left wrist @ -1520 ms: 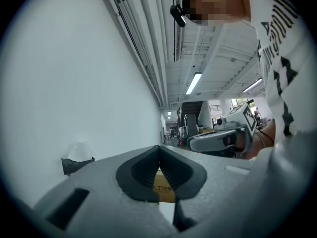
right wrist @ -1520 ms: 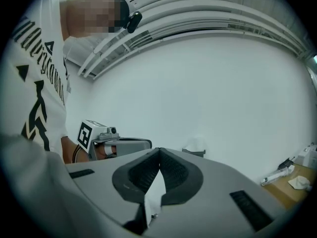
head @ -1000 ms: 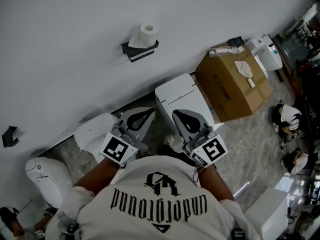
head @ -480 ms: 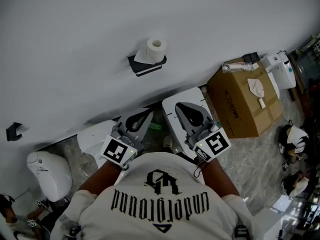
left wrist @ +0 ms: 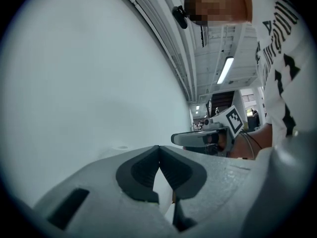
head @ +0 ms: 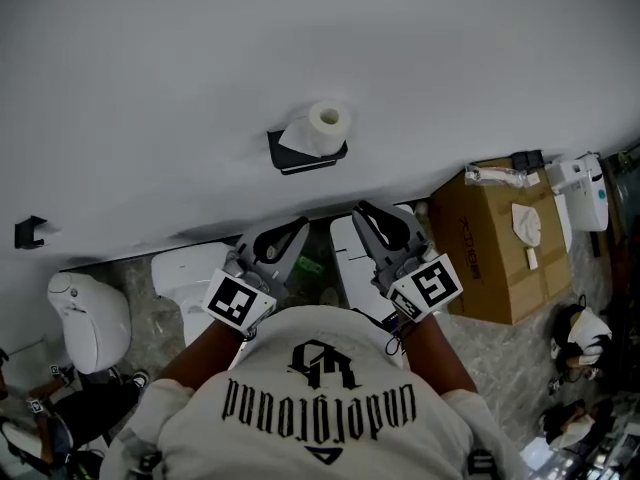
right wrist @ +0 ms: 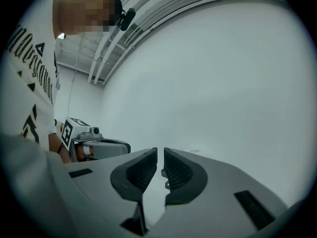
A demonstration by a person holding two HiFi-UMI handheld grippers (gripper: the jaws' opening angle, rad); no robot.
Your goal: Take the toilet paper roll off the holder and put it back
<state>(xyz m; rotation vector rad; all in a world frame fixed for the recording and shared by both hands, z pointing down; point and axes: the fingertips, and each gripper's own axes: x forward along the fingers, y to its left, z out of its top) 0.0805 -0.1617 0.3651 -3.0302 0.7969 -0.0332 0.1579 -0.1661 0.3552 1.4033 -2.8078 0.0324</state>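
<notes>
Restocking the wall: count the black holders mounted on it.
2. One black wall holder sits mid-wall, carrying the white toilet paper roll; a second black holder is at the far left, bare. More may lie off-frame.

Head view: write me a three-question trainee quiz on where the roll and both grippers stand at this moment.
1. True or false: the toilet paper roll sits on the holder on the wall.
2. What is between the right gripper's jaws? A) the roll B) nothing C) a cloth
3. What brown thing stands on the floor at the head view's right?

Key: 1 true; 2 B, the jaws are together and empty, as are the left gripper's; 3 the cardboard box.
</notes>
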